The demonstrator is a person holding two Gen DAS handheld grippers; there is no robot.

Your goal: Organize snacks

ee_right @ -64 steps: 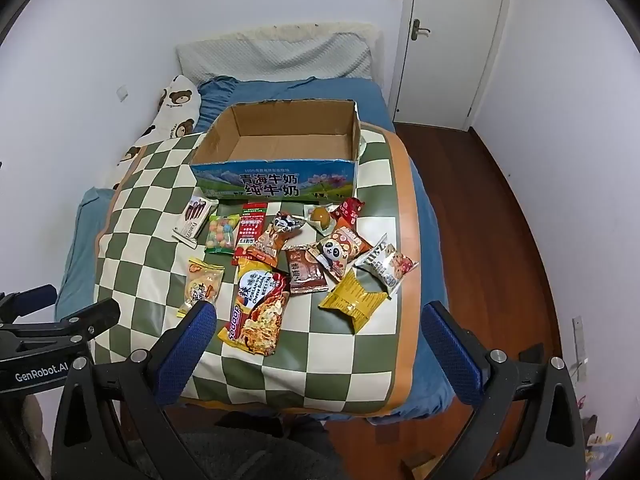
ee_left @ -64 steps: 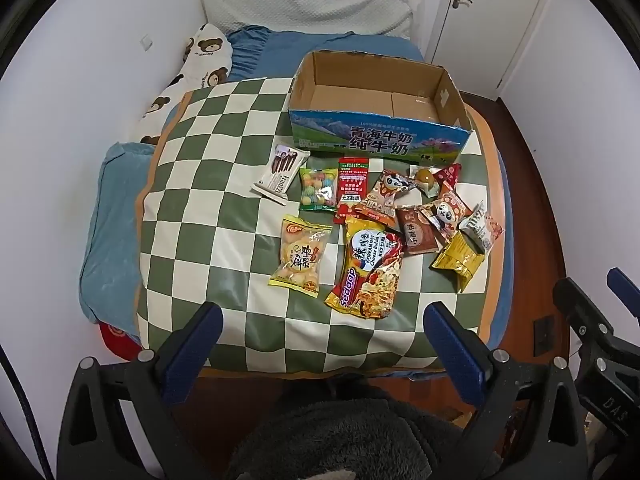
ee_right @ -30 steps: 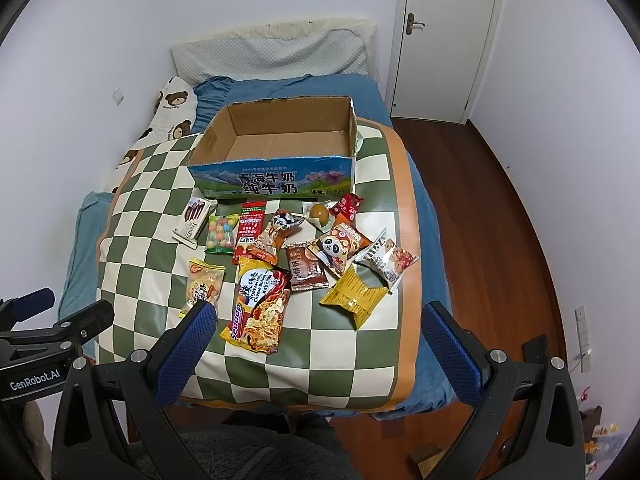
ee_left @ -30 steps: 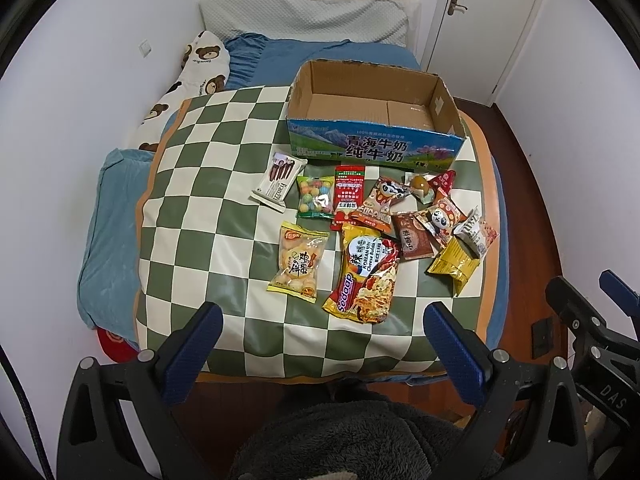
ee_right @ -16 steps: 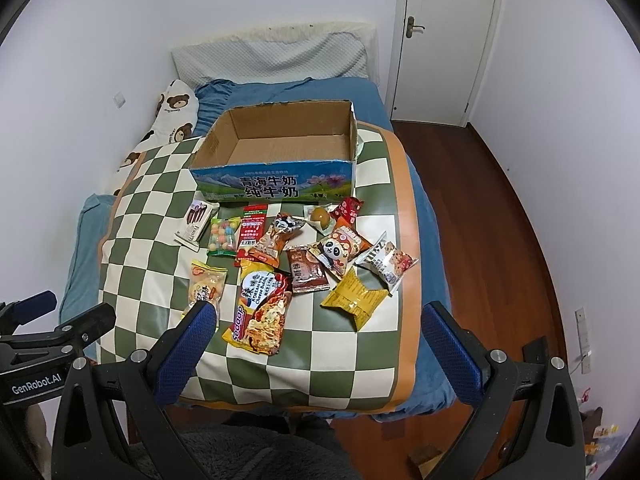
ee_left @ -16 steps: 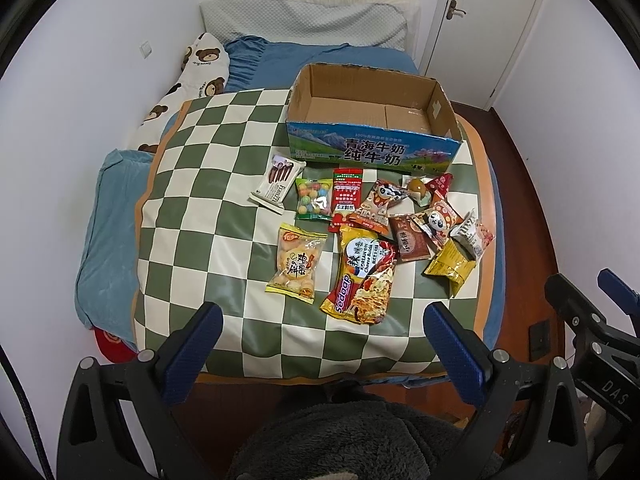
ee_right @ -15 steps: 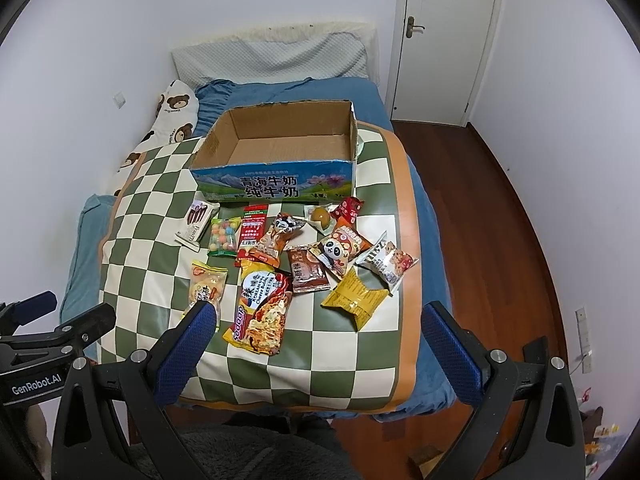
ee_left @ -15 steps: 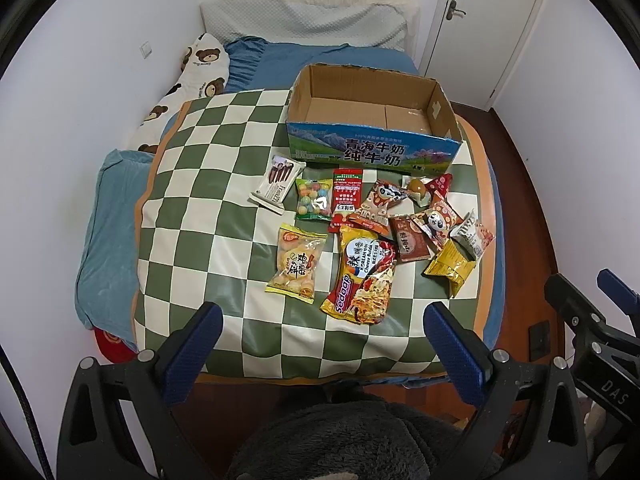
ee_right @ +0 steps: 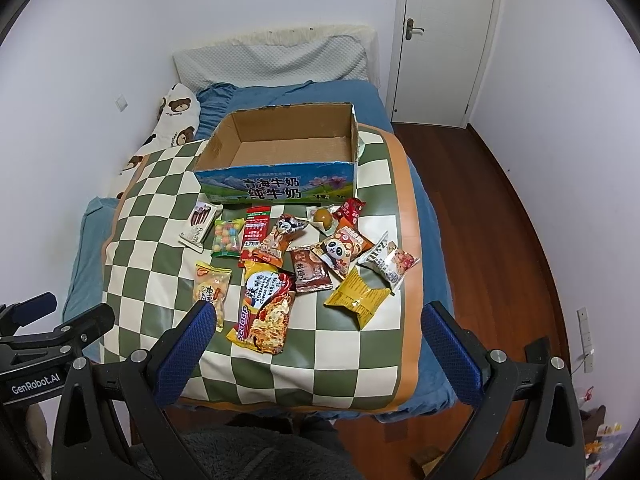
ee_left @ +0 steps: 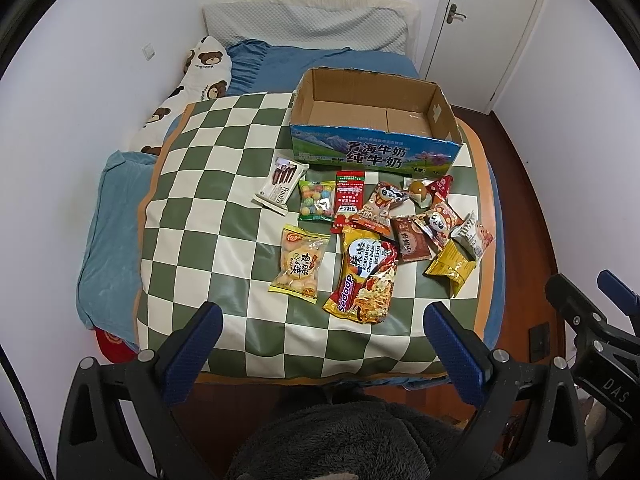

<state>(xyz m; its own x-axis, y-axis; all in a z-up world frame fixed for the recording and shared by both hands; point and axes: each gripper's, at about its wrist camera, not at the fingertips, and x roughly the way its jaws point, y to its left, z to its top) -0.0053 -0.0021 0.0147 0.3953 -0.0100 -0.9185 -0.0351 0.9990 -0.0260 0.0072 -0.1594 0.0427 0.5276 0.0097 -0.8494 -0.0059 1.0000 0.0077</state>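
An empty cardboard box with a blue printed front stands on the green-and-cream checkered cover of a bed. Several snack packets lie in front of it: a large noodle pack, a yellow biscuit bag, a candy-ball bag, a white wafer pack, a yellow pack. My left gripper and right gripper are both open and empty, held above the bed's foot, short of the snacks.
A bear-print pillow and a blue sheet lie beyond the box. A white wall runs along the left. Wooden floor and a closed white door are to the right. The right gripper also shows in the left wrist view.
Both grippers have drawn back and lifted slightly, so the bed and the snacks look a little farther away. No snack has moved.
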